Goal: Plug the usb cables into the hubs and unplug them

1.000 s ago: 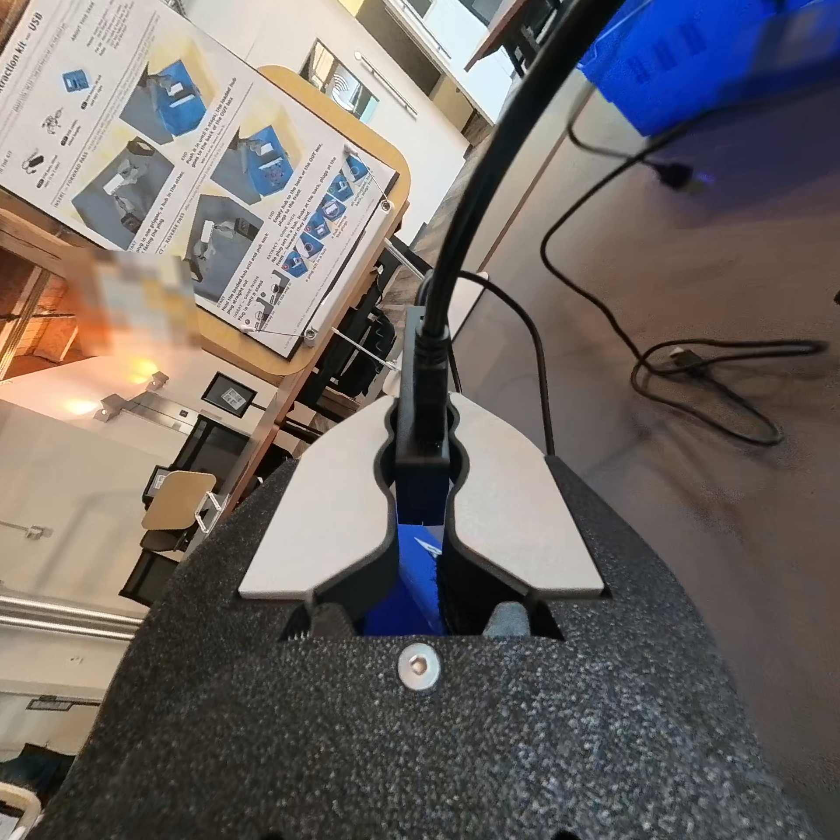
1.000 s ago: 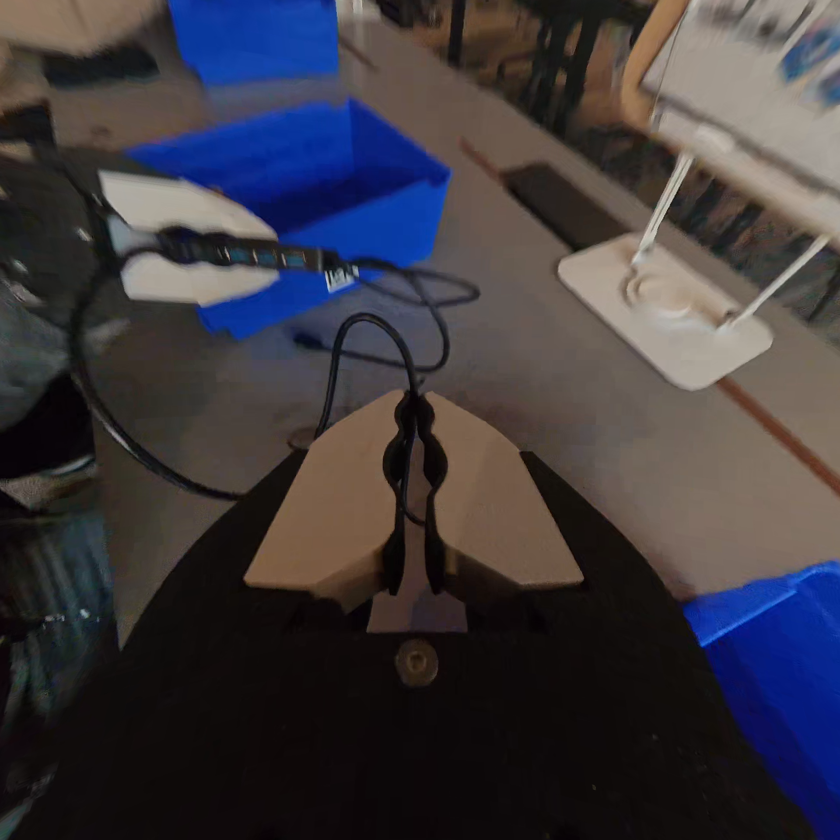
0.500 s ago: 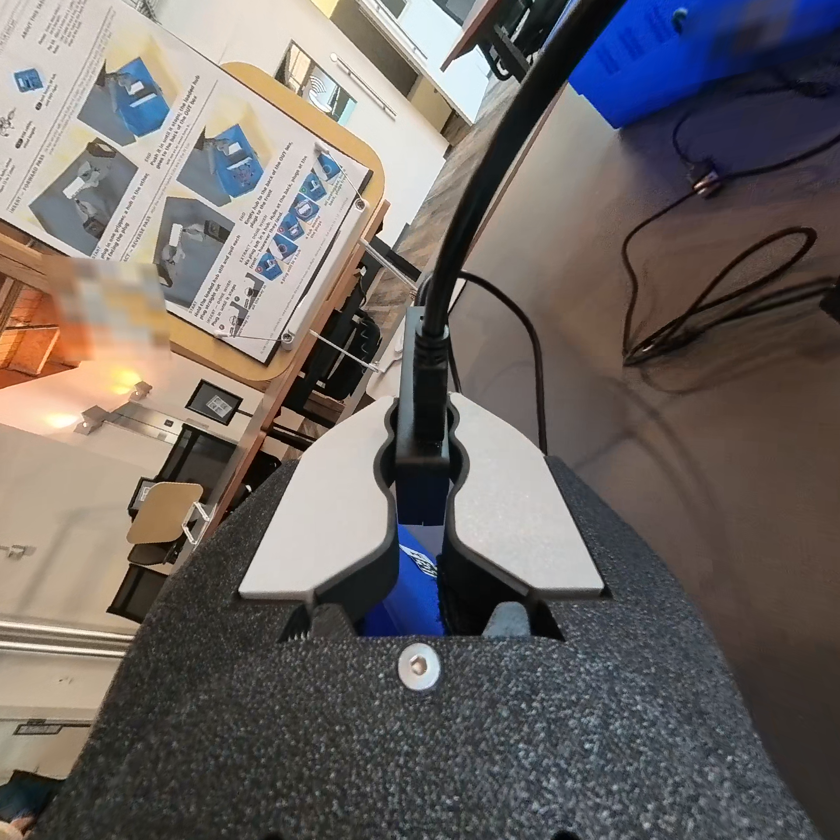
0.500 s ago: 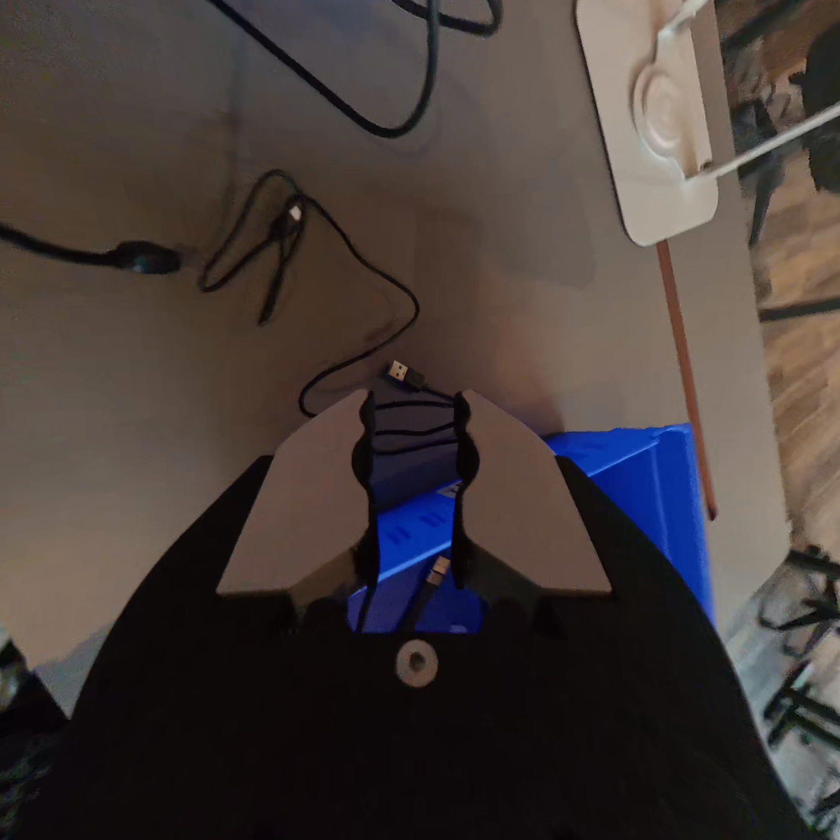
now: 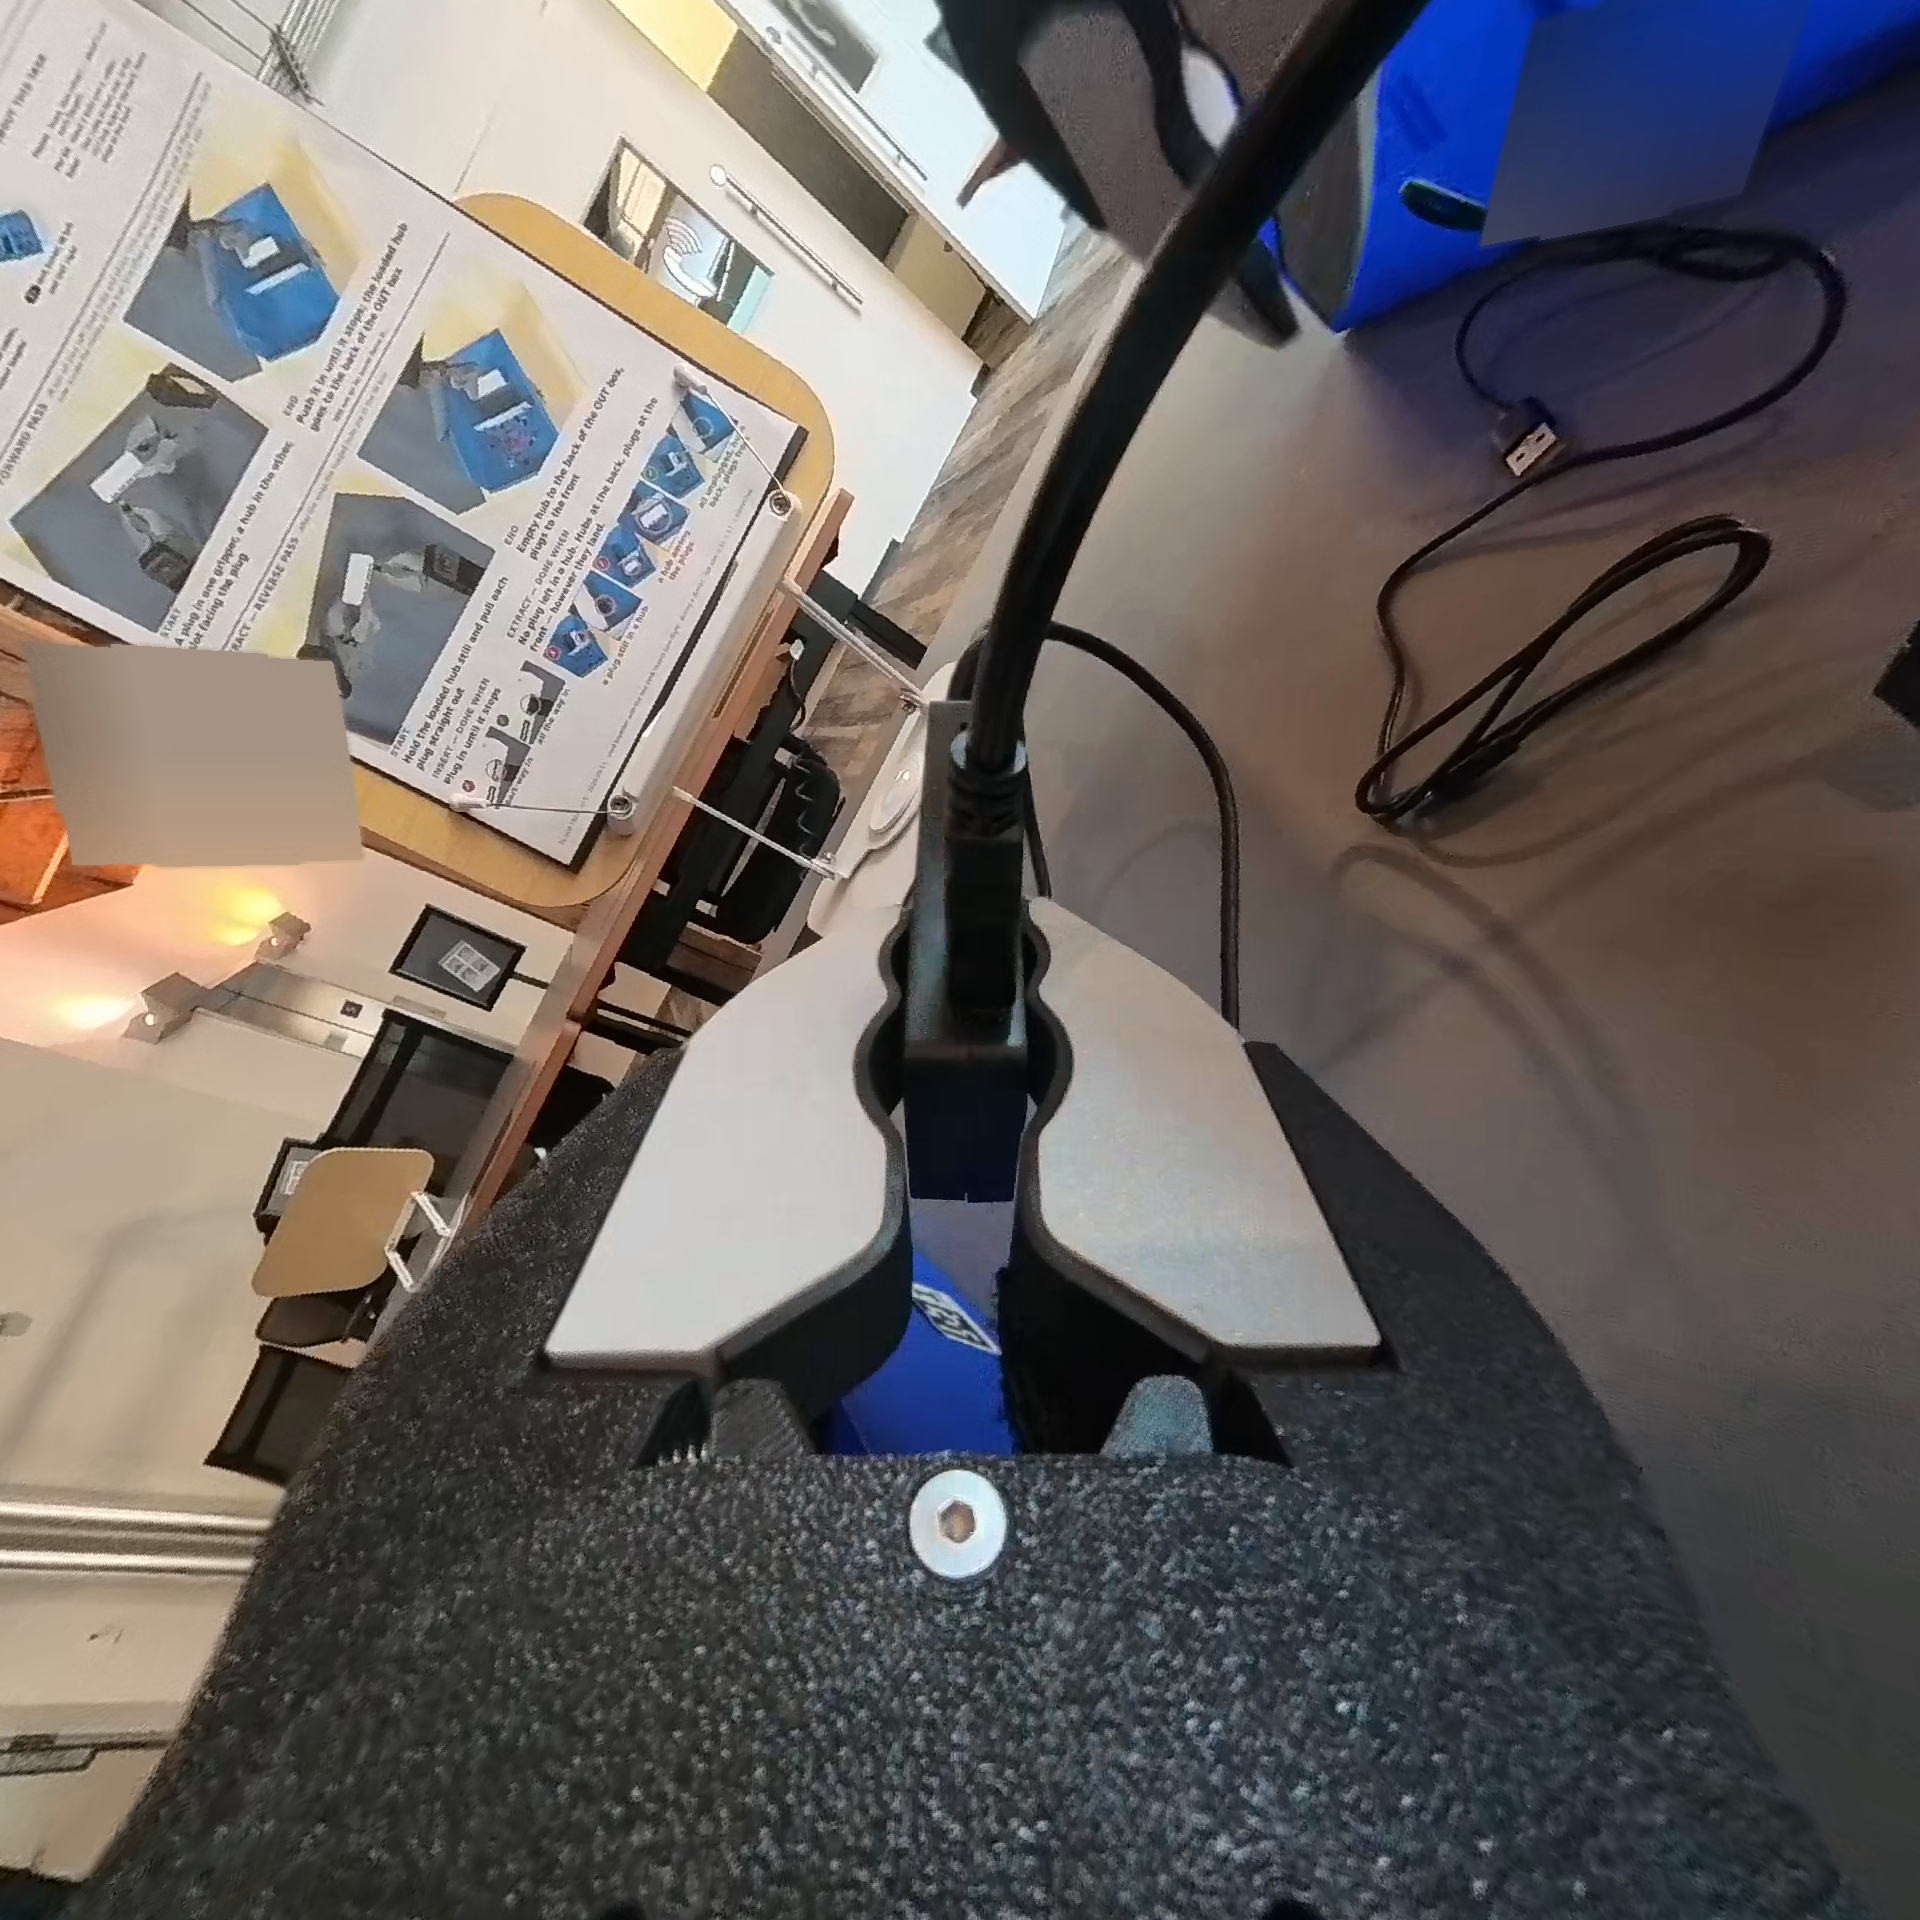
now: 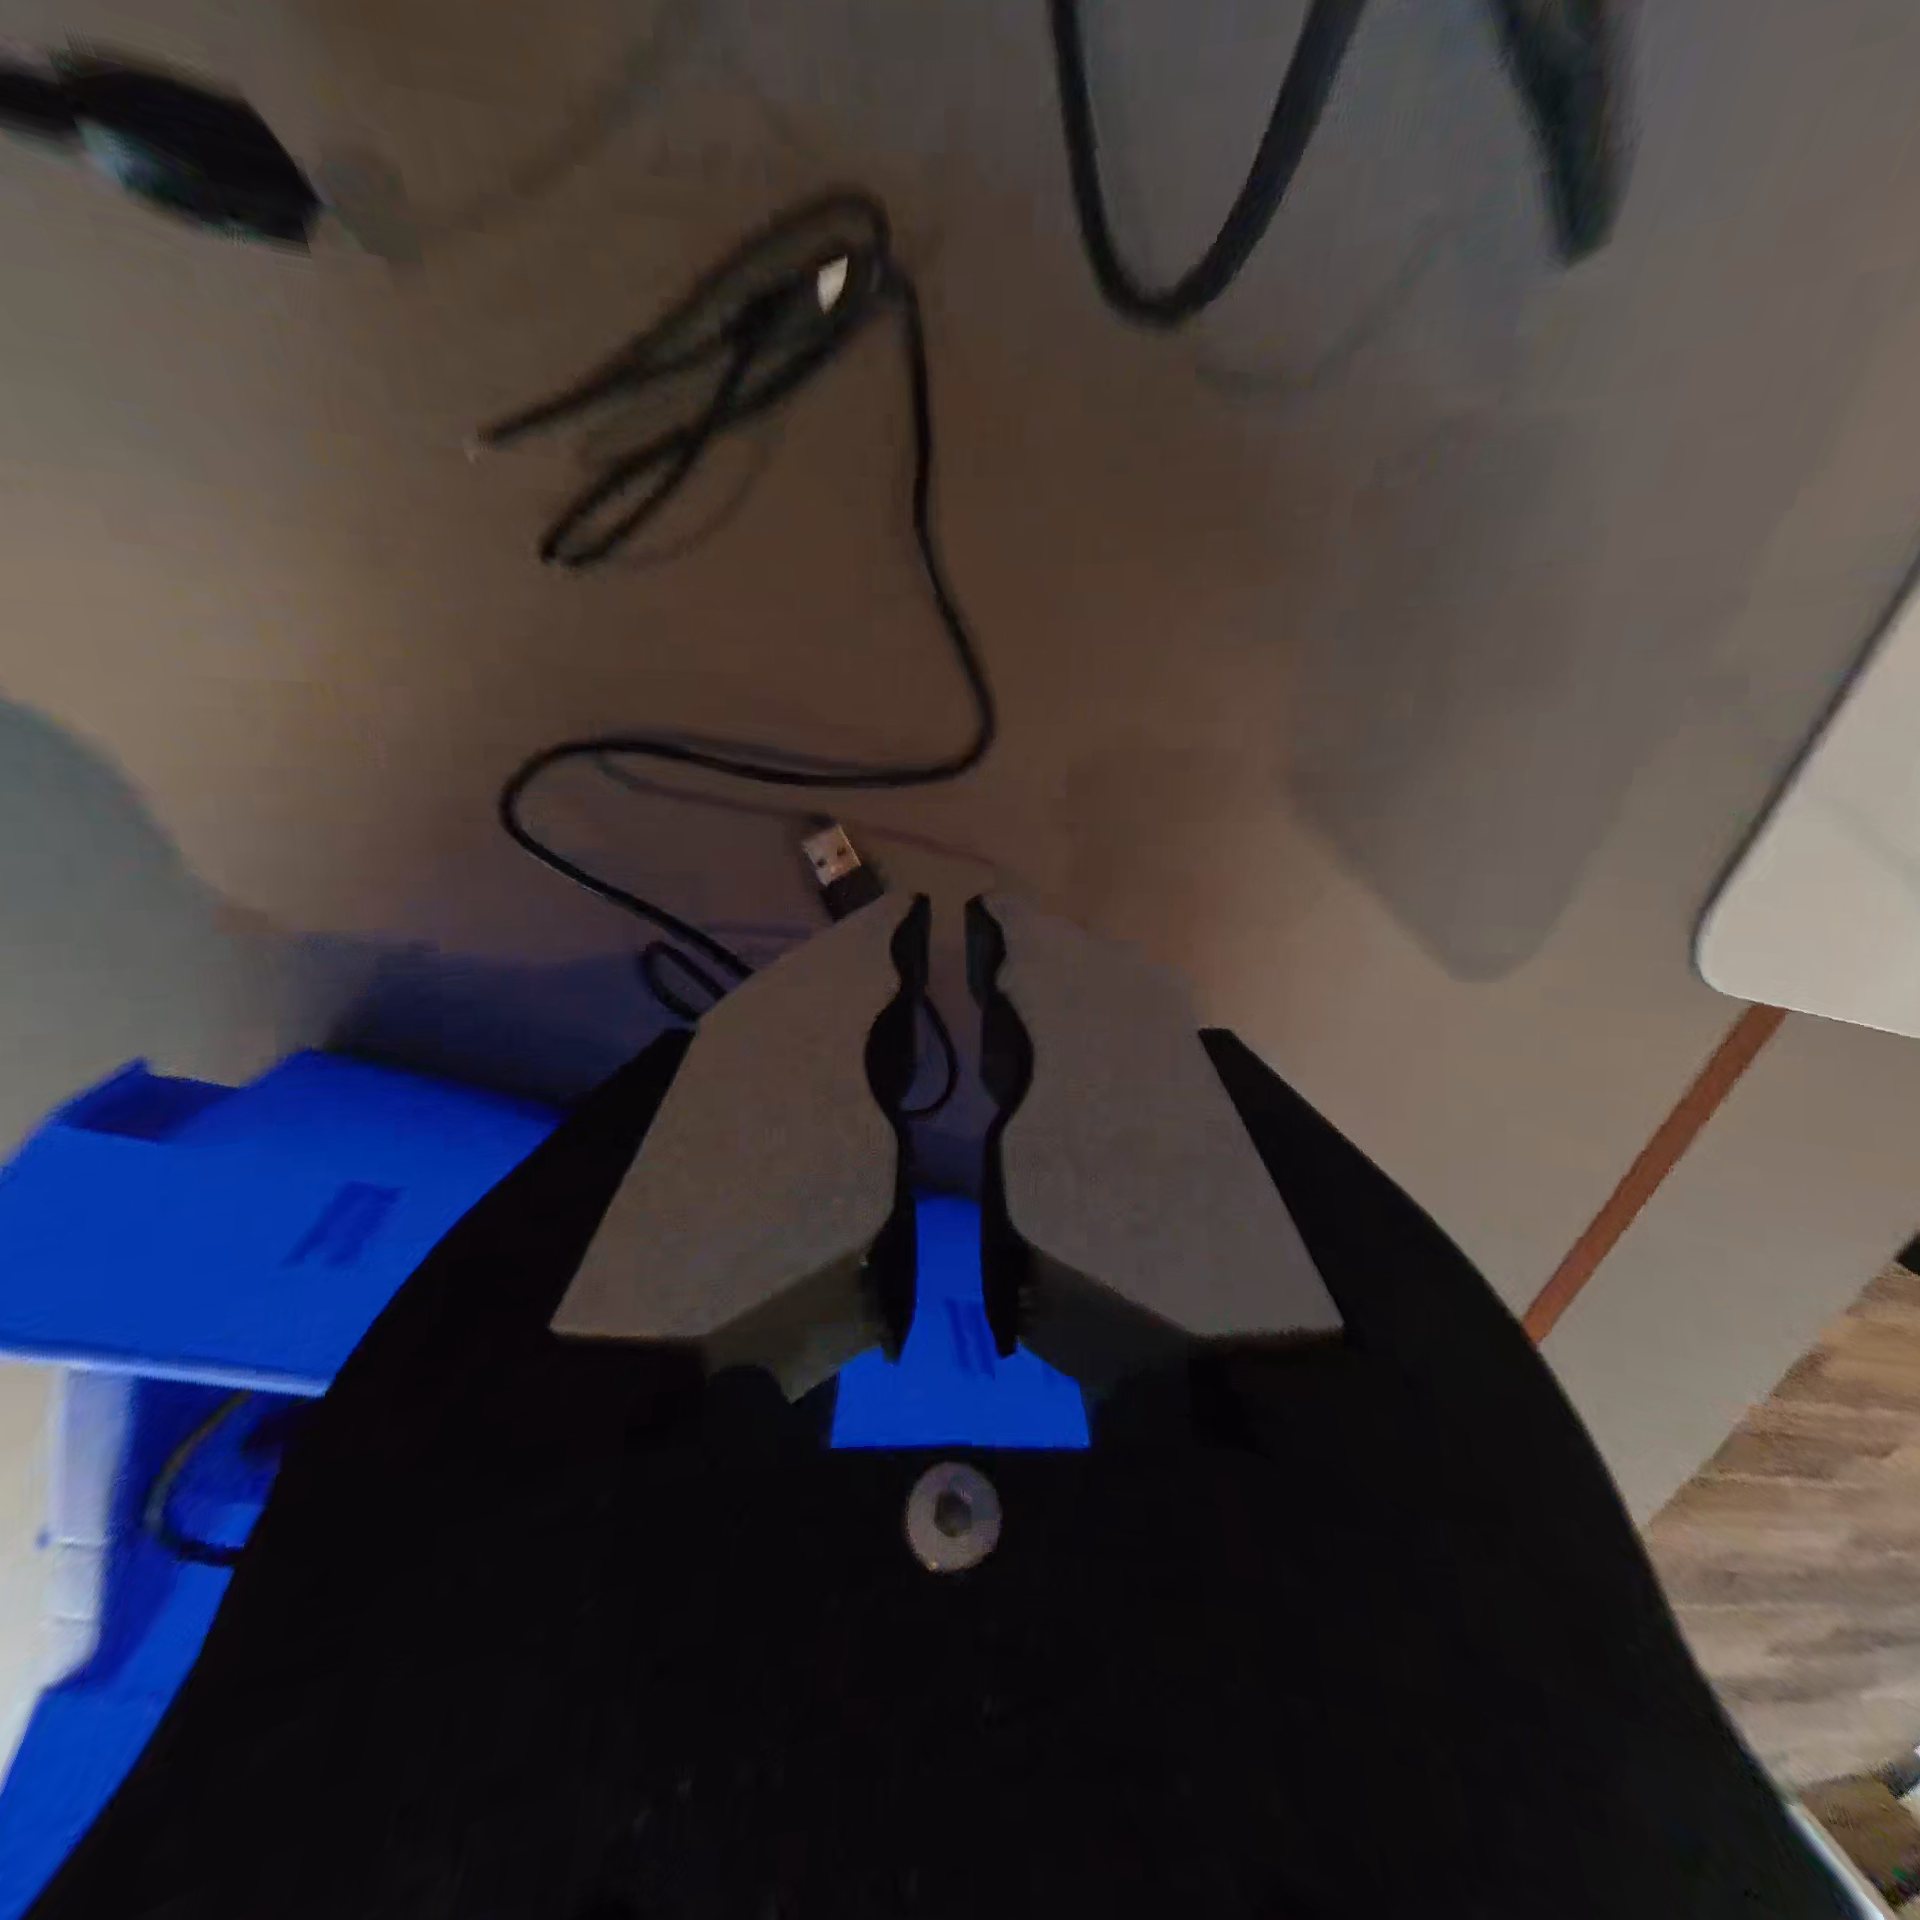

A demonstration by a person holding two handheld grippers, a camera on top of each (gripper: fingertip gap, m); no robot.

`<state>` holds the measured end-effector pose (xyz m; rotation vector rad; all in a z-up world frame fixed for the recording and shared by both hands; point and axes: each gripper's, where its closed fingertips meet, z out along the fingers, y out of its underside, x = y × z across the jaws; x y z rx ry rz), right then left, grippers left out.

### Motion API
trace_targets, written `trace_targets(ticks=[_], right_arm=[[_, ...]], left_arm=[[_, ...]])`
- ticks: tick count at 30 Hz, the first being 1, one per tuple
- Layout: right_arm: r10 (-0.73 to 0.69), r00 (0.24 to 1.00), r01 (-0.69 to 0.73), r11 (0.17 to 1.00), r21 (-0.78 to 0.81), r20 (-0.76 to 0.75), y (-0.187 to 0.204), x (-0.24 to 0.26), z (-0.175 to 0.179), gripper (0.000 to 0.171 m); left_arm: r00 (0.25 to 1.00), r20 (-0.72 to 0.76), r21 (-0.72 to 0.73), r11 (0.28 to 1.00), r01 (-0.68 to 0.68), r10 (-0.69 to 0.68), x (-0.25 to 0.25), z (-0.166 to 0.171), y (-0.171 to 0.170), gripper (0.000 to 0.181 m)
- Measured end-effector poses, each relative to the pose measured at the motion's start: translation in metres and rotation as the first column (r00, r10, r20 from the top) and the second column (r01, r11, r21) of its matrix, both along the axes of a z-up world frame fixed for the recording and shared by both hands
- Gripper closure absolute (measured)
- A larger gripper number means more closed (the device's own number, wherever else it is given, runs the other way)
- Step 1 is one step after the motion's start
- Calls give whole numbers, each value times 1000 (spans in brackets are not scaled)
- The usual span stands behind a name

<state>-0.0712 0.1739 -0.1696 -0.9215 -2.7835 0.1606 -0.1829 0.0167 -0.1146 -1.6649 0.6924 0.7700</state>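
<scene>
Grey table point(image 6: 1351, 582): bears loose cables, blue bin point(image 6: 239, 1195) at near edge for sorting.
Left gripper point(image 5: 961, 977): clamped on black hub point(image 5: 961, 1023), held up off table, thick lead arching away, so ports are steady for insertion.
Right gripper point(image 6: 943, 920): jaws nearly closed, narrow gap, nothing held; hovers above USB plug point(image 6: 842, 868) lying on table, likely next pick.

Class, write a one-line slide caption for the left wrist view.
Left gripper clamps a black USB hub upright, its thick cable arching over a grey table.
</scene>
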Motion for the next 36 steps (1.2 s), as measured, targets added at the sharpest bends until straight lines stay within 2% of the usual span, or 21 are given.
trace_targets(ticks=[3, 5, 8, 11, 15, 20, 28, 31, 36], right_arm=[[56, 992, -62, 997, 50, 116, 12, 15, -35, 164], [95, 985, -103, 993, 54, 145, 9, 22, -47, 154], [120, 984, -120, 993, -13, 134, -5, 26, -53, 148], [128, 977, -136, 990, 32, 170, 2, 31, -63, 145], [144, 980, -155, 986, 67, 137, 5, 24, -69, 145], [158, 968, -182, 977, 107, 196, 11, 27, -77, 150], [99, 969, -122, 988, 91, 227, 9, 29, -76, 157], [27, 990, -28, 1000, 11, 135, -4, 17, -60, 157], [-84, 995, 76, 984, -161, -47, -27, 1, -12, 157]], left_arm=[[1000, 20, 3, 1000, 11, -11, -1, 0, 0, 164], [999, 38, 4, 1000, 17, -17, -2, -1, 0, 164], [998, 63, 8, 1000, 23, -23, -4, -1, 0, 164], [996, 82, 15, 1000, 23, -24, -5, 1, -1, 164], [996, 84, 11, 1000, 25, -25, -3, 0, 0, 164], [995, 95, 15, 999, 33, -34, -1, 2, -1, 164], [994, 99, 58, 997, 47, -53, 1, 10, -3, 164], [996, 79, 54, 998, 36, -40, -1, 9, -3, 164], [998, 49, 44, 999, 25, -27, 0, 7, -1, 164]])
